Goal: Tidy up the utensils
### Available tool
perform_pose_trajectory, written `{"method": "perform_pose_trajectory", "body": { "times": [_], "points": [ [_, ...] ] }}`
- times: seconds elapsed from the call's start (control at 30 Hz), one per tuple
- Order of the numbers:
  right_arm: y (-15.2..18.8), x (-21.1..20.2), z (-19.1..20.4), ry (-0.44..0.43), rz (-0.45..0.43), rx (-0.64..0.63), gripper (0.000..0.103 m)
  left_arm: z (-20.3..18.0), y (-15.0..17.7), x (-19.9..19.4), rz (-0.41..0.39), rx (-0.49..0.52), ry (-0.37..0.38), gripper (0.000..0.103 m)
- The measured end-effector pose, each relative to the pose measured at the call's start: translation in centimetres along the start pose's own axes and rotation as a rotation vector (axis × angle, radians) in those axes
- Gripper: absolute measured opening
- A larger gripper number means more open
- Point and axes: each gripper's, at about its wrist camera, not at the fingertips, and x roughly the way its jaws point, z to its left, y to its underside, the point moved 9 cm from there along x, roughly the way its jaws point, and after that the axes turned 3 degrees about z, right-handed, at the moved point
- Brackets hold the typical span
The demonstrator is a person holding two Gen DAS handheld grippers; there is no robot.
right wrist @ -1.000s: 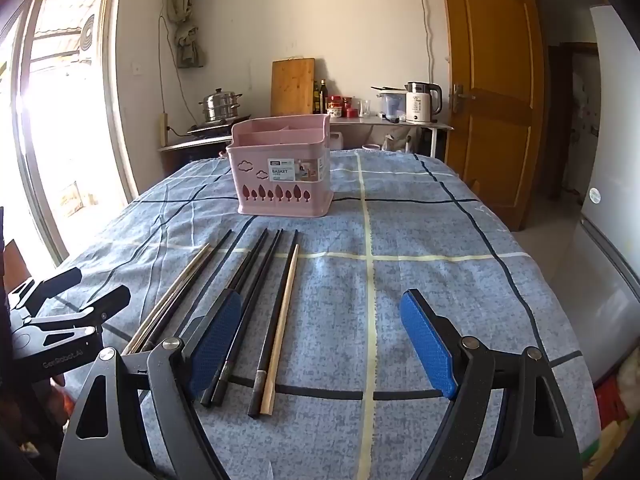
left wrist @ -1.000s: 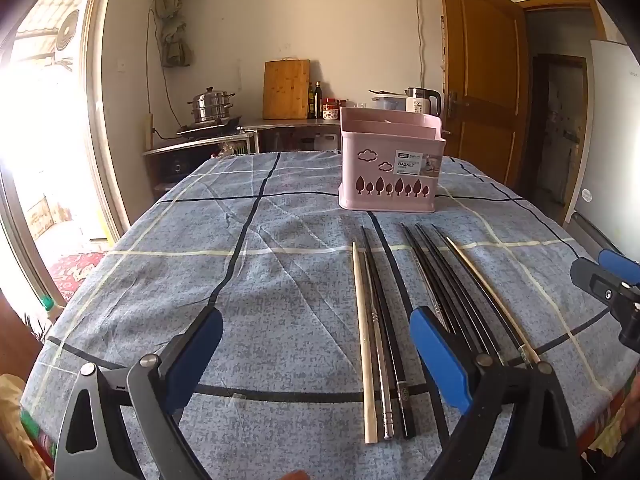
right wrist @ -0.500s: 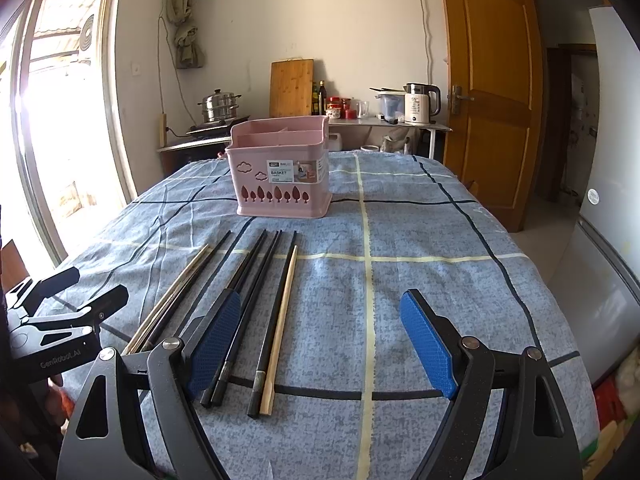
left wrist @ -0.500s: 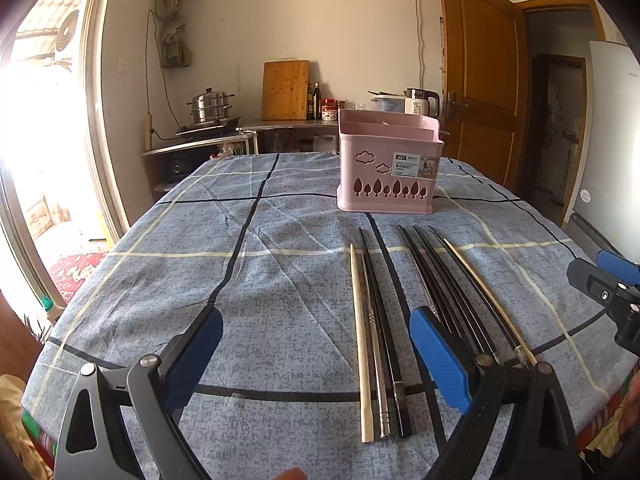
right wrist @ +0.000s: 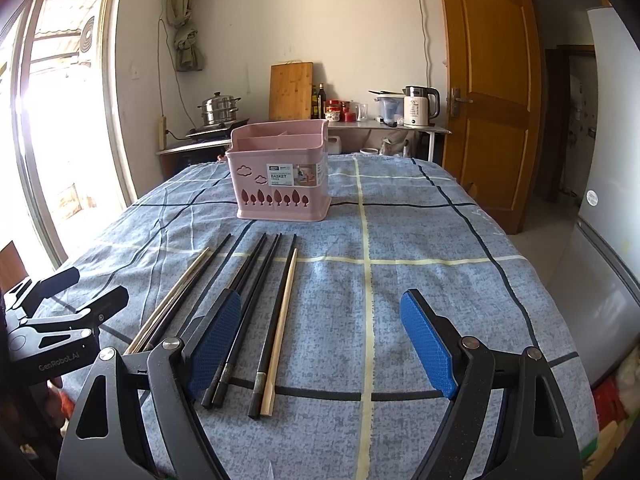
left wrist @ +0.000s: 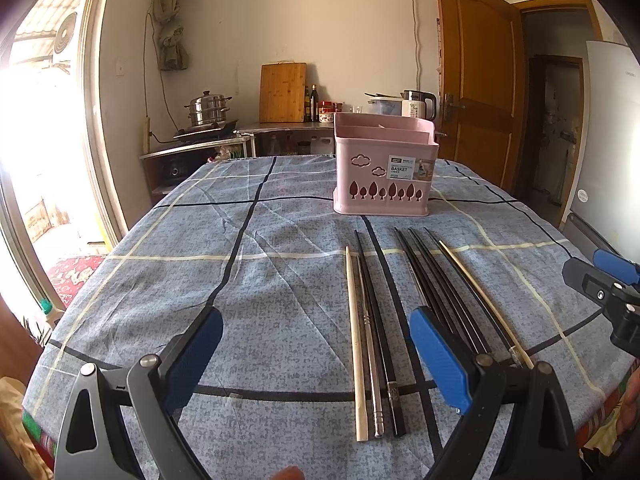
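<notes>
A pink utensil basket (left wrist: 383, 168) stands on the blue checked tablecloth (left wrist: 280, 280); it also shows in the right wrist view (right wrist: 280, 178). Several chopsticks lie side by side in front of it: a wooden one (left wrist: 354, 340), a metal one (left wrist: 370, 360) and black ones (left wrist: 436, 292). In the right wrist view a wooden chopstick (right wrist: 282, 320) lies at the group's right. My left gripper (left wrist: 316, 360) is open and empty above the near table edge, left of the chopsticks. My right gripper (right wrist: 322, 344) is open and empty, its left finger over the black chopsticks (right wrist: 248, 292).
Behind the table a counter carries a steel pot (left wrist: 208, 110), a wooden cutting board (left wrist: 283, 92), bottles and a kettle (right wrist: 418, 106). A wooden door (right wrist: 488, 92) and a grey fridge (right wrist: 608, 200) are on the right. A bright window fills the left side.
Both grippers have barely moved; the view has edged very slightly. Nothing was taken hold of or let go.
</notes>
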Motion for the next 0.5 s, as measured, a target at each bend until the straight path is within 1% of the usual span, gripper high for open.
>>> {"method": "perform_pose_trajectory", "body": {
  "times": [0.5],
  "points": [
    [-0.13, -0.25, 0.07, 0.002, -0.008, -0.002, 0.082, 0.02, -0.04, -0.33, -0.003, 0.003, 0.006, 0.095]
  ]
}}
